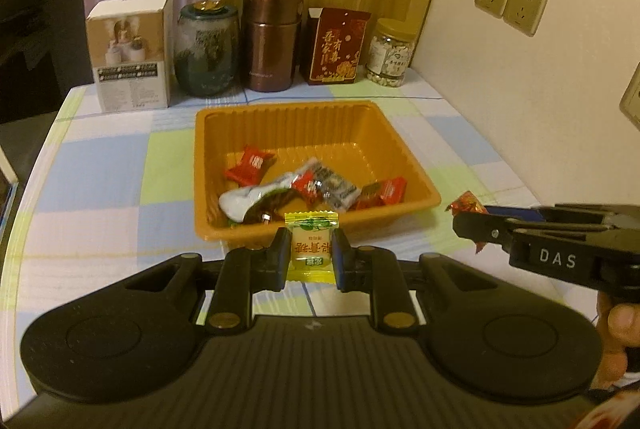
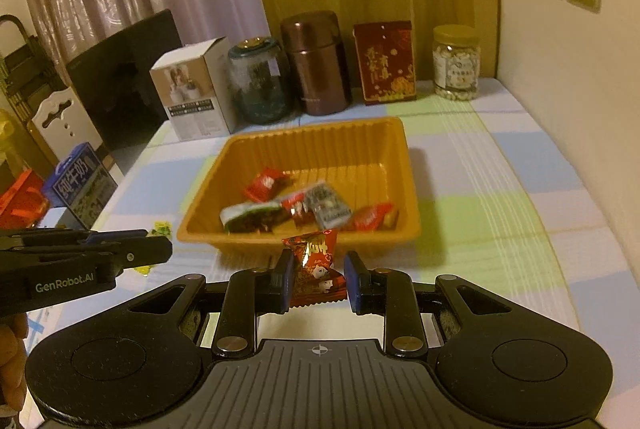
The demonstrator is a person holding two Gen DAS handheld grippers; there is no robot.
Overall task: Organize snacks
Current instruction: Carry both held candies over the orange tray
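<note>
My left gripper (image 1: 311, 255) pinches the yellow candy (image 1: 311, 247) across its padded middle, just short of the orange tray (image 1: 404, 145). It looks light, its wrapper crinkly and slippery. Its long axis runs away from me, crimped ends fore and aft. My right gripper (image 2: 317, 279) clamps the red candy (image 2: 316, 263) mid-body likewise, tilted, one end towards the tray.

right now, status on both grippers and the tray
Left gripper shut on yellow candy. Right gripper shut on red candy. Tray ahead, path open.
</note>
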